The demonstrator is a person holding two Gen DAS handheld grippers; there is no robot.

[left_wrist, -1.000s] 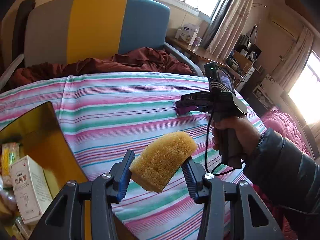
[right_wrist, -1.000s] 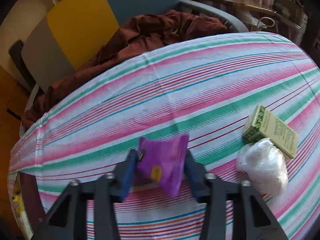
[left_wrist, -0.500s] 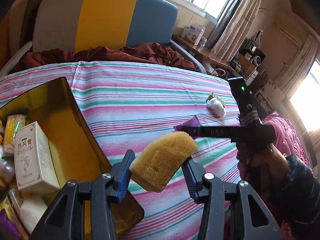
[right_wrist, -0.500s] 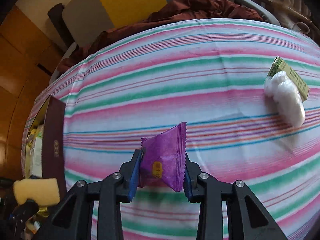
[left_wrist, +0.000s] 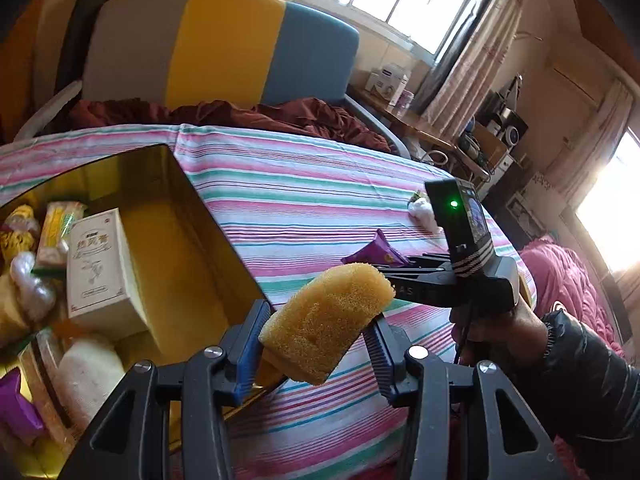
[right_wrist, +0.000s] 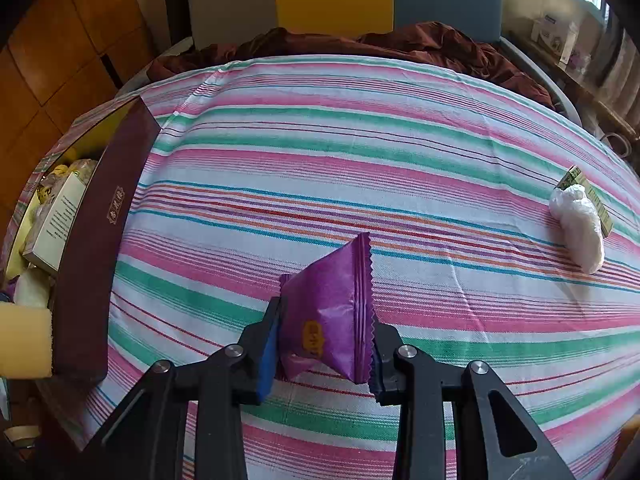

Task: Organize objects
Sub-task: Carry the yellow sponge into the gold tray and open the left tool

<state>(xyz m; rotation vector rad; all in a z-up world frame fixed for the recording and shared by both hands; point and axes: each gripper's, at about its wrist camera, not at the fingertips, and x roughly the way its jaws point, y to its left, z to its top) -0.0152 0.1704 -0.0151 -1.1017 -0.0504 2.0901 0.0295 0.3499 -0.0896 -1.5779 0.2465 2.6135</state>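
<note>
My left gripper (left_wrist: 316, 344) is shut on a yellow sponge (left_wrist: 328, 316) and holds it in the air by the right wall of the open gold-lined box (left_wrist: 192, 248). The sponge's end also shows in the right wrist view (right_wrist: 24, 340). My right gripper (right_wrist: 324, 344) is shut on a purple snack packet (right_wrist: 332, 312) above the striped tablecloth (right_wrist: 360, 160); the packet also shows in the left wrist view (left_wrist: 374, 252). The box, dark brown outside (right_wrist: 96, 248), holds a white carton (left_wrist: 96, 264) and several packets.
A white plastic-wrapped bundle (right_wrist: 578, 224) lies against a green carton (right_wrist: 588, 196) at the table's right side. A chair with grey, yellow and blue panels (left_wrist: 224, 48) and a maroon cloth (left_wrist: 260, 116) stand behind the table. A cluttered shelf (left_wrist: 448, 136) stands at the right.
My left gripper has swung left with the sponge, bringing more of the box into view. My right gripper has lifted the purple packet off the cloth and carried it left toward the box.
</note>
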